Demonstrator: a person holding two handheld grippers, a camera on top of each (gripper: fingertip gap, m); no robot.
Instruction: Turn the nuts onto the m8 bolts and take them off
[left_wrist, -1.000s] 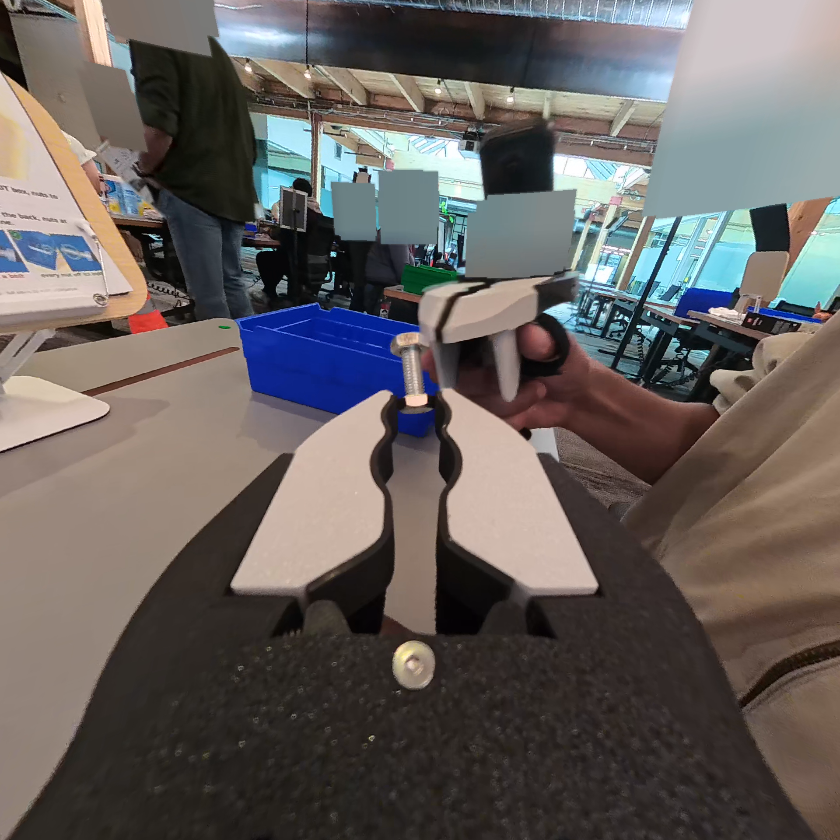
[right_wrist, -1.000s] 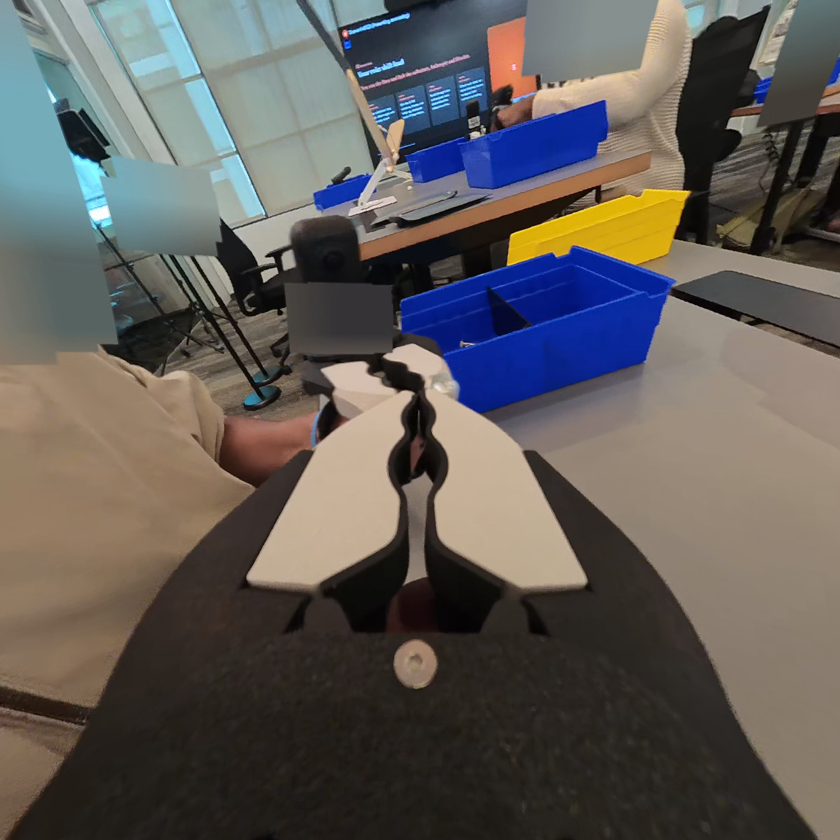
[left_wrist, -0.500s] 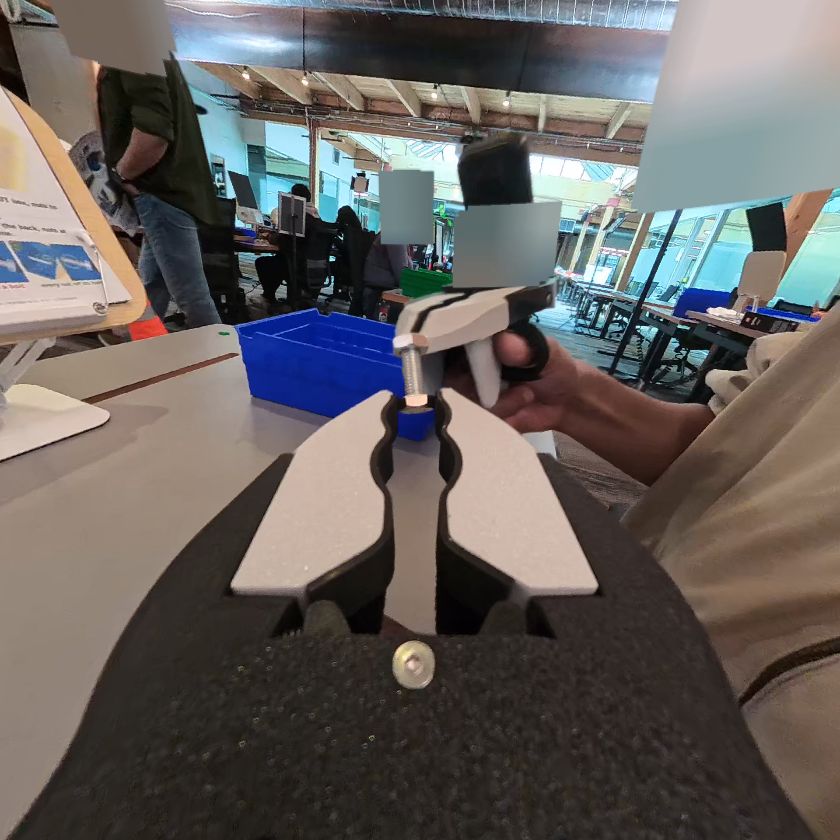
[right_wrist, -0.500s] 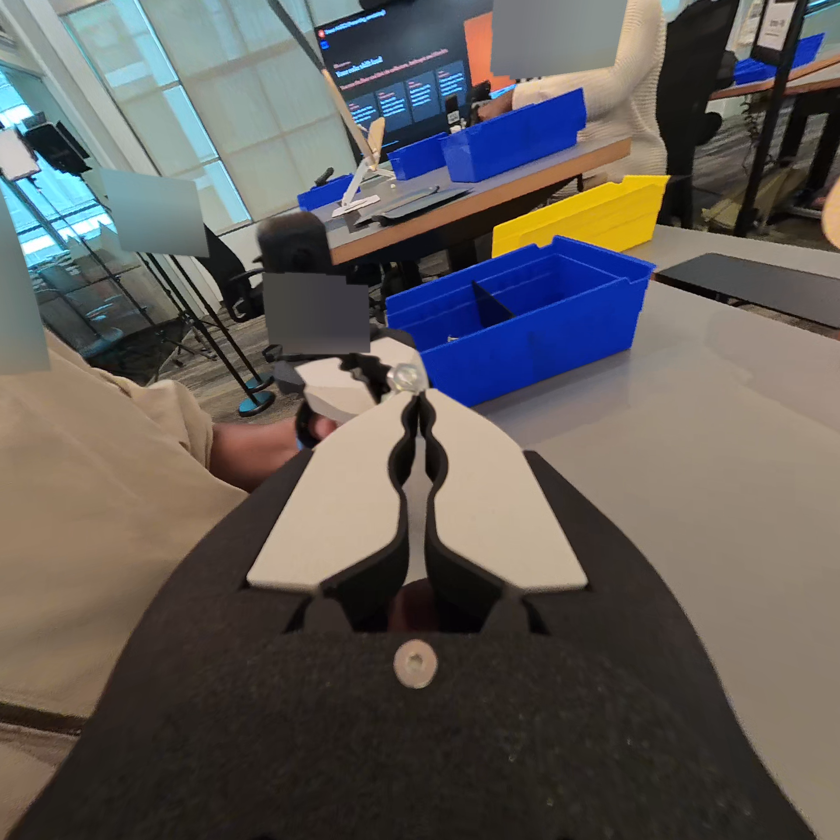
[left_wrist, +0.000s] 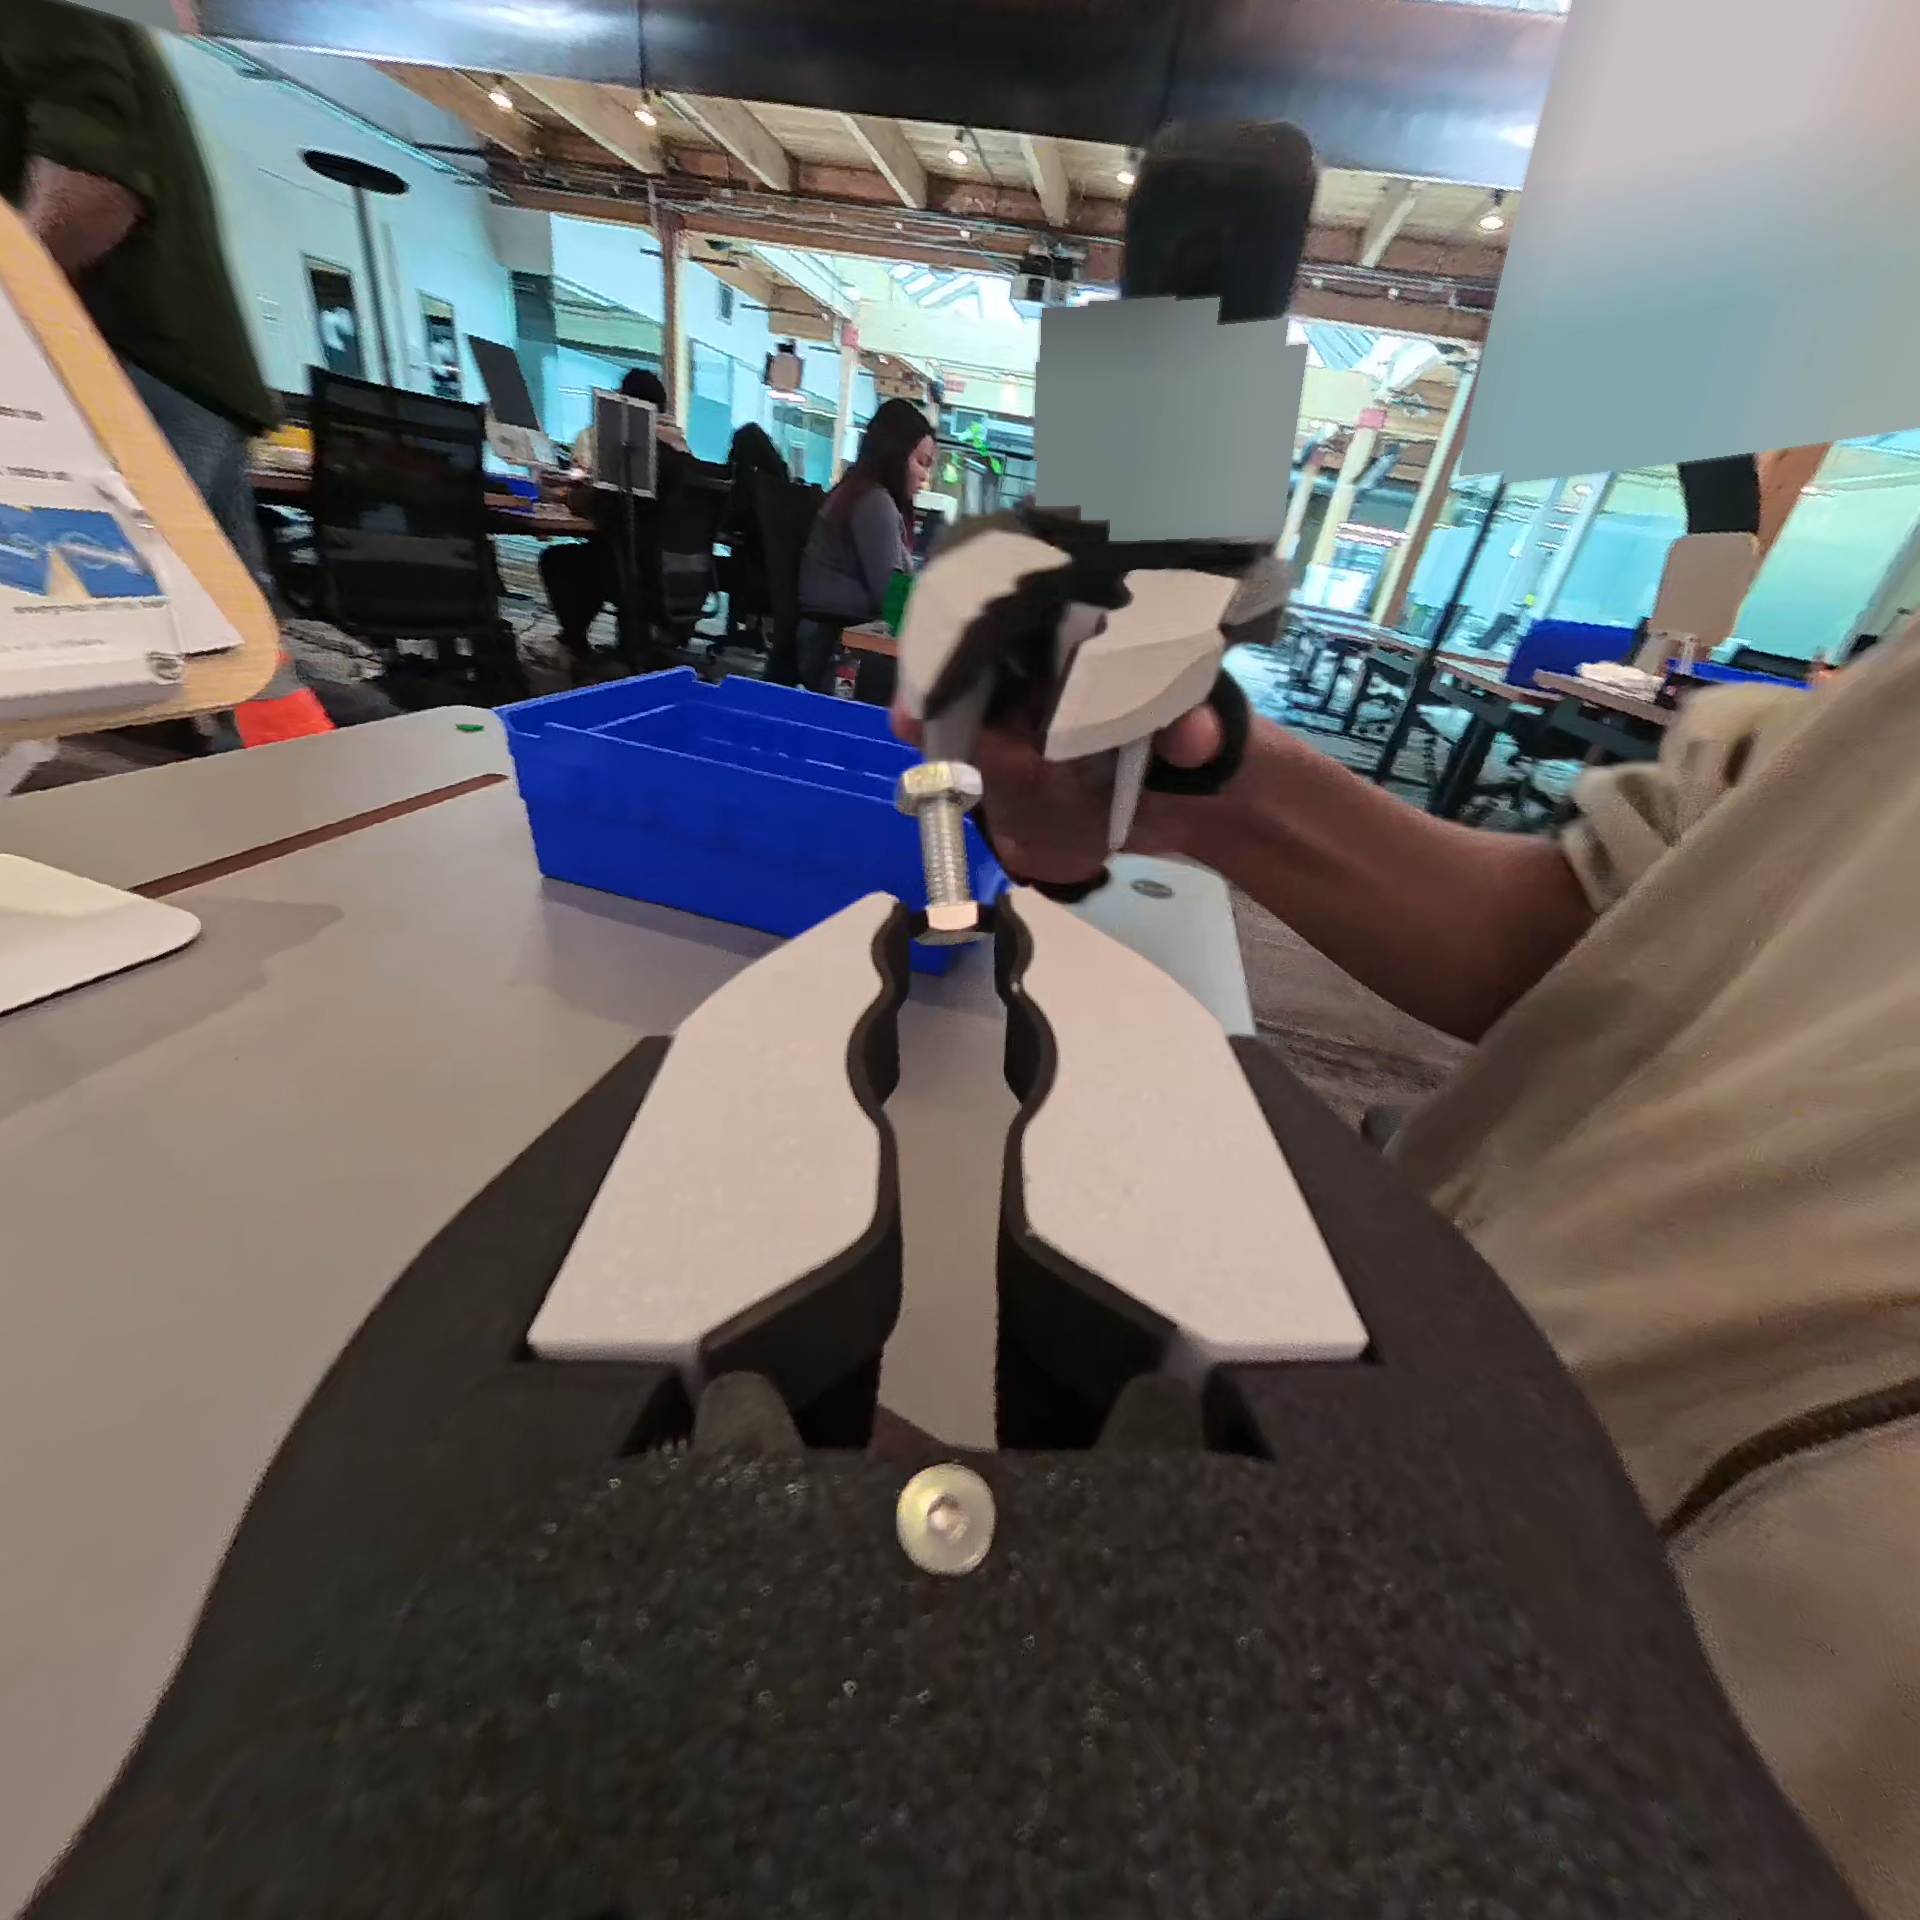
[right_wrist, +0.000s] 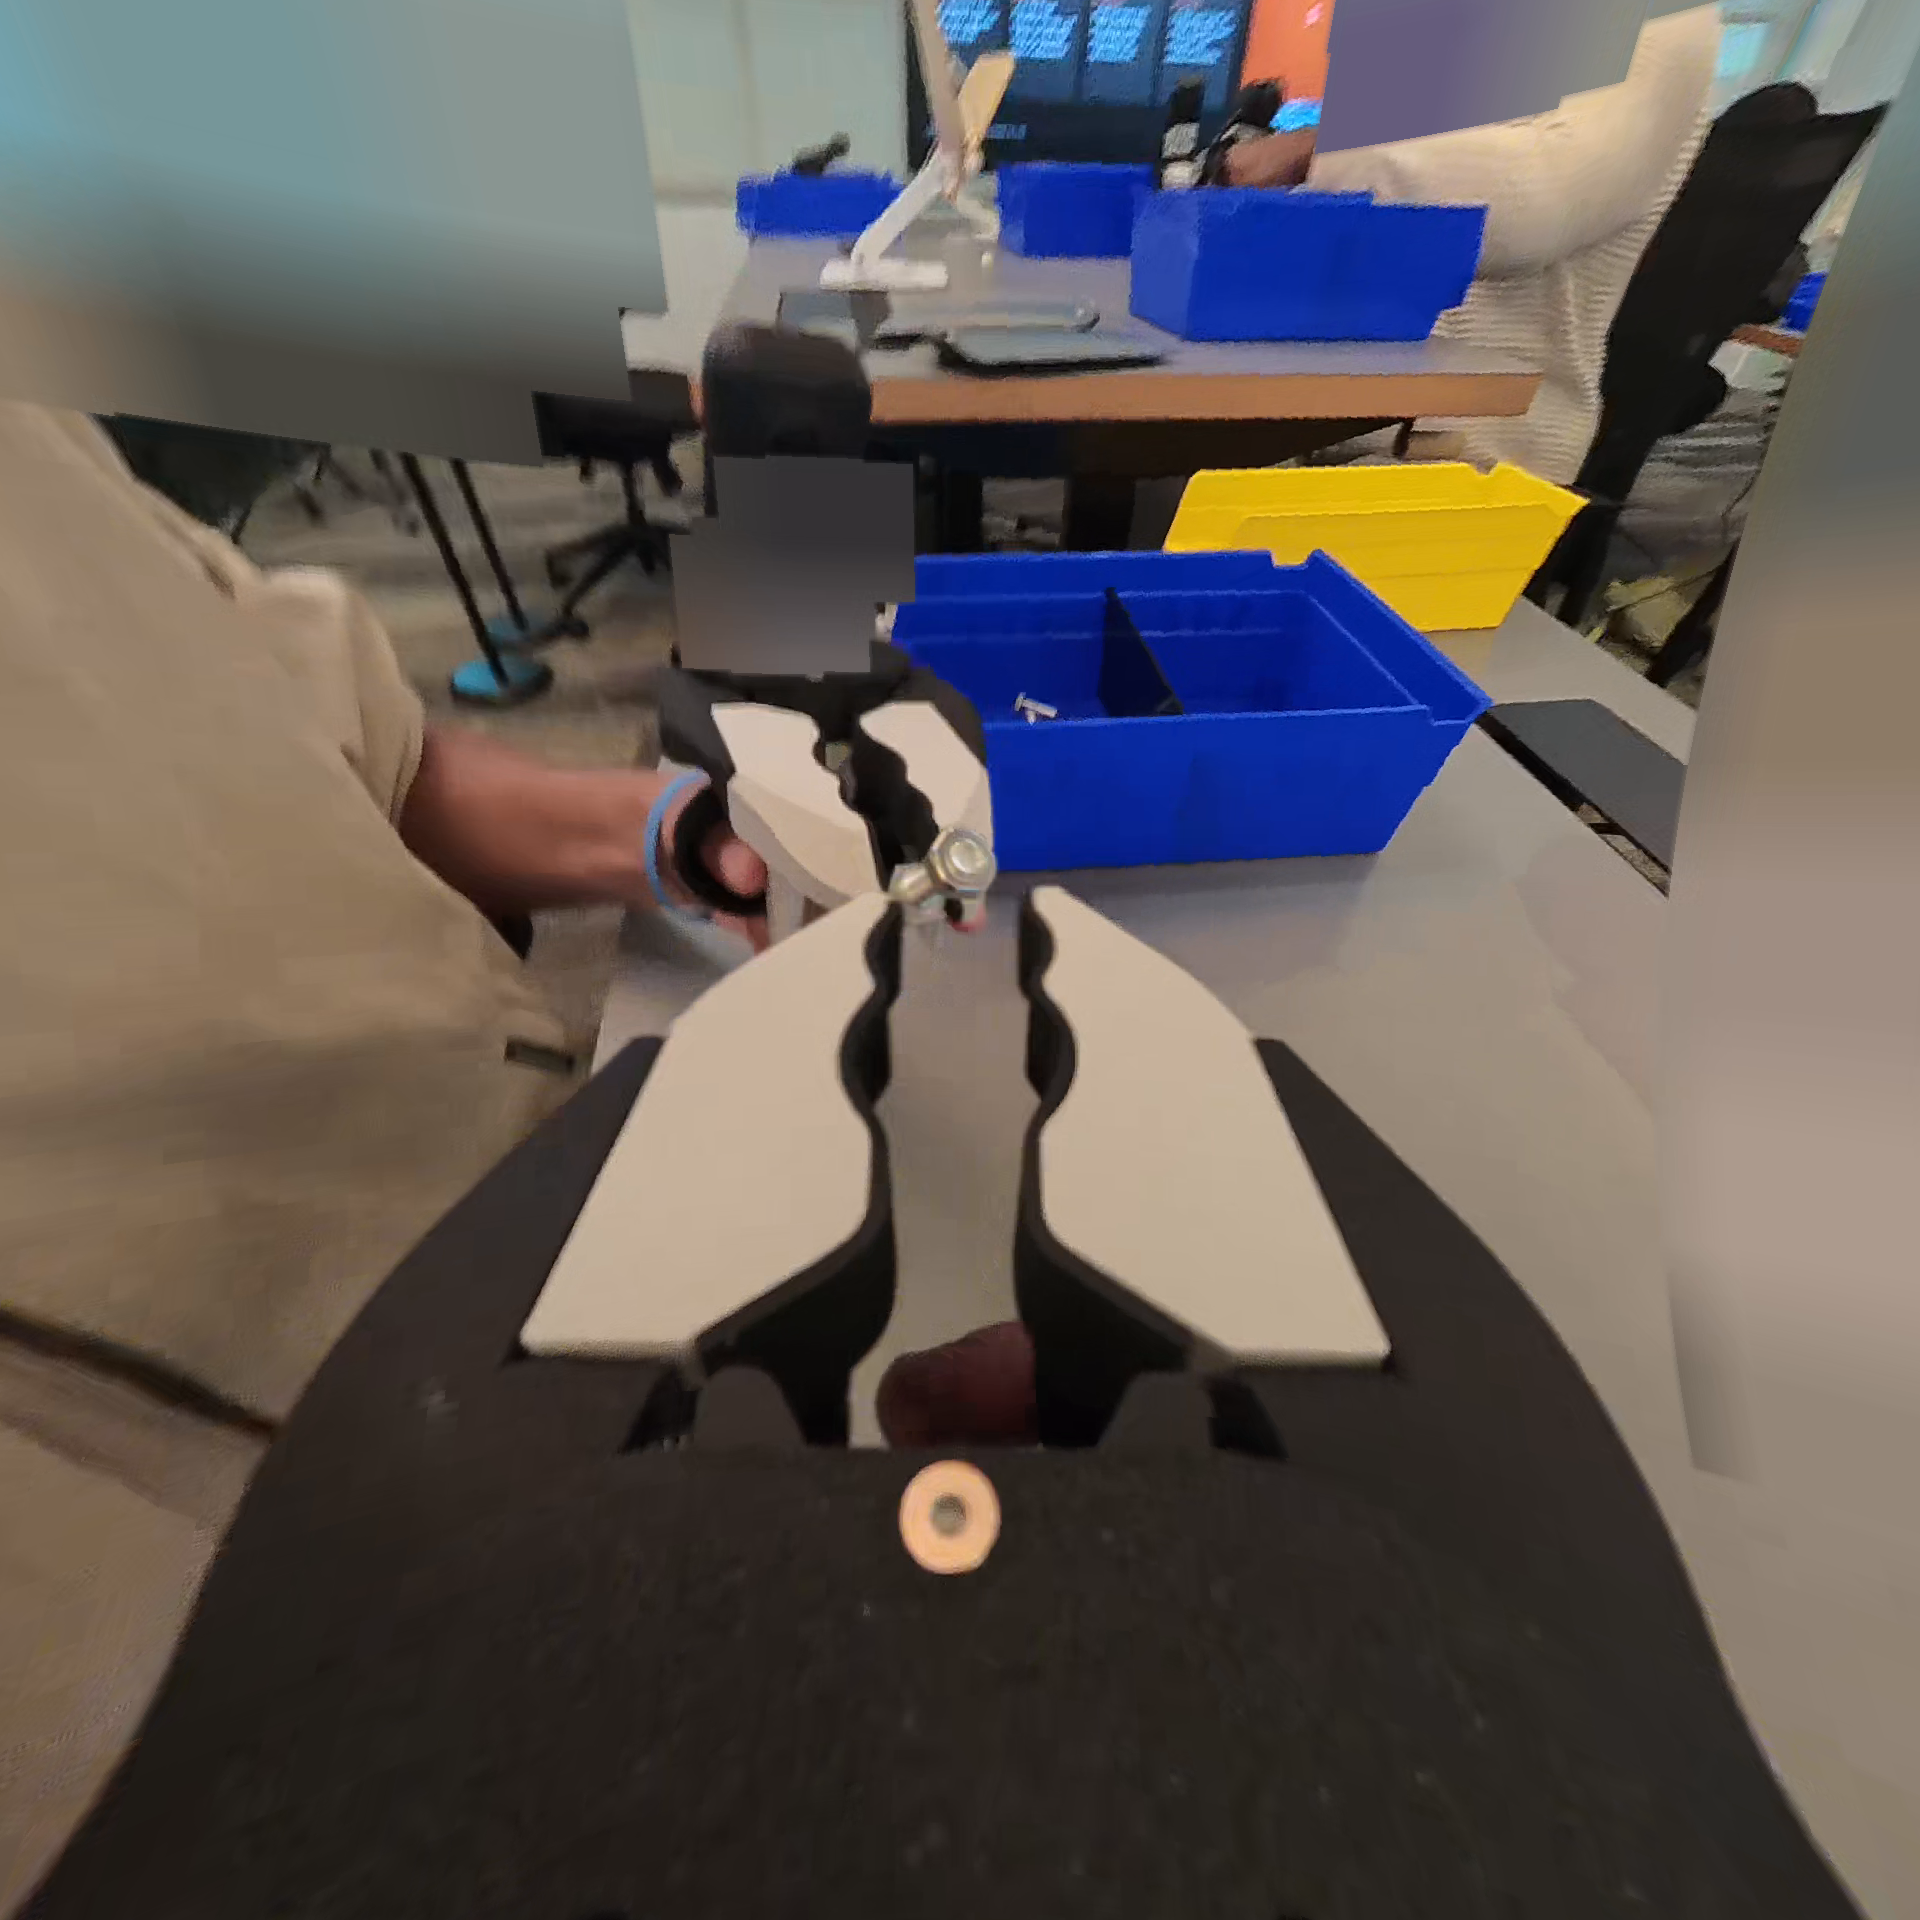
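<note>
My left gripper (left_wrist: 948, 914) is shut on a hex nut (left_wrist: 949, 923) at its fingertips. A silver M8 bolt (left_wrist: 942, 847) stands upright out of the nut, head on top. My right gripper (left_wrist: 997, 717), held in a hand, hovers just above and behind the bolt head with its jaws apart. In the right wrist view my right gripper (right_wrist: 956, 920) is open and empty. The bolt head (right_wrist: 958, 862) sits just beyond its tips, held by the left gripper (right_wrist: 894, 852).
A blue divided bin (right_wrist: 1195, 790) stands on the grey table (left_wrist: 312, 1039), with a loose bolt (right_wrist: 1034, 709) inside. A yellow bin (right_wrist: 1382, 520) lies behind it and a black pad (right_wrist: 1590, 758) to its right. An instruction board on a stand (left_wrist: 104, 582) is at left. People sit at desks behind.
My right gripper was shut at the bolt head. It has opened, let go and drawn up and back. The left gripper still holds the nut and bolt in the same place.
</note>
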